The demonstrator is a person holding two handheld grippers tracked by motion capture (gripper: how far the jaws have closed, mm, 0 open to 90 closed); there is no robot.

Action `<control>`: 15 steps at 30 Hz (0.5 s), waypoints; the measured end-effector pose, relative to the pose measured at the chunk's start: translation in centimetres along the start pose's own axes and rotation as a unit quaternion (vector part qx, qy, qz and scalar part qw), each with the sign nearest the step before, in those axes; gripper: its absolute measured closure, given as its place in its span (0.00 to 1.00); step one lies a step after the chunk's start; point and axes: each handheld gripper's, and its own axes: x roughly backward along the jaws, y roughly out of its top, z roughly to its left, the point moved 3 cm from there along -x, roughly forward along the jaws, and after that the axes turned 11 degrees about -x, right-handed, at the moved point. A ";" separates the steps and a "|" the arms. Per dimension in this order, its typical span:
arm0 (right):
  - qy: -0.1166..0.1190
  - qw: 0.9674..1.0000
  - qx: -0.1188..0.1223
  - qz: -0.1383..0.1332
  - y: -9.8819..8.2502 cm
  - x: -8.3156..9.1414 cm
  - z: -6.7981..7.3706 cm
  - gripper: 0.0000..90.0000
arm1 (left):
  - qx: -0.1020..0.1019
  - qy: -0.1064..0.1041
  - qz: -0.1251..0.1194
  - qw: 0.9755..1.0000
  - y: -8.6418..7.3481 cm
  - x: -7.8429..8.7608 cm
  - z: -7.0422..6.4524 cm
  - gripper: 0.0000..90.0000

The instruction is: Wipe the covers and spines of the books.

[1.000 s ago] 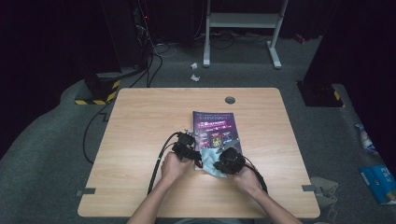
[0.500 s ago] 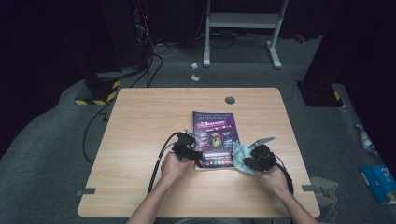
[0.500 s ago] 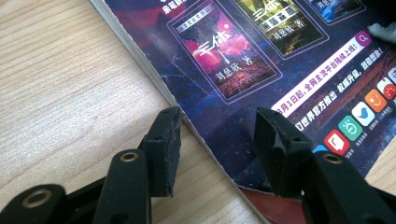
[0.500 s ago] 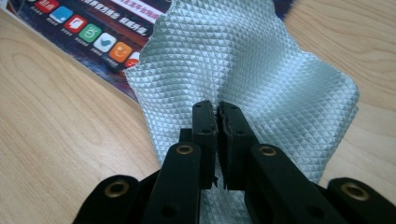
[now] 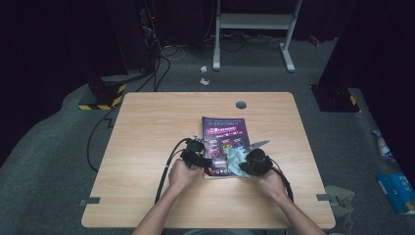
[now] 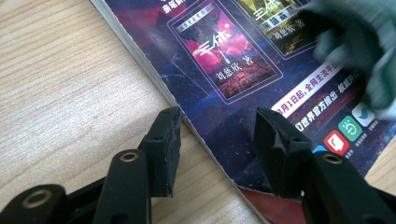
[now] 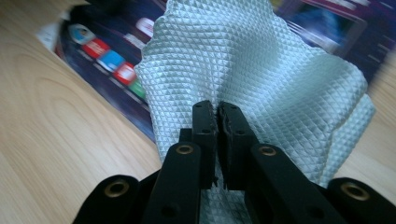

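A magazine with a dark purple cover lies flat on the wooden table, a little right of the middle and toward the near side. Its long edges run from near to far.

The left gripper rests at the near left corner of the magazine. In the left gripper view its two black jaws stand apart, one over the bare wood just beside the edge of the magazine, the other over the cover. The corner of the magazine lies between them, but the pads do not press on it, so this gripper holds nothing. The left hand is behind it, close to the near edge of the table.

The right gripper is at the near right part of the magazine. Its jaws are closed tight on a pale blue-green cloth with a small diamond pattern. The cloth spreads out in front of the jaws and lies on the cover, over the lower right part. In the left gripper view the cloth is a blurred shape at the upper right, on the magazine.

A small round grey cap sits in the table top at the far side, well apart from the magazine.
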 end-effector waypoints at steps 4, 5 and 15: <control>0.005 1.000 0.029 0.003 0.9 -1.0 2.0 0.95 | 0.004 -0.006 0.002 1.000 0.0 0.0 0.1 0.57; 0.004 0.999 0.034 0.003 0.9 -1.0 2.0 0.95 | 0.012 -0.009 0.003 1.000 0.0 0.1 0.4 0.58; -0.007 1.000 -0.010 -0.002 -1.4 1.0 -1.7 0.95 | 0.009 -0.025 -0.002 1.000 -0.6 0.4 -0.1 0.67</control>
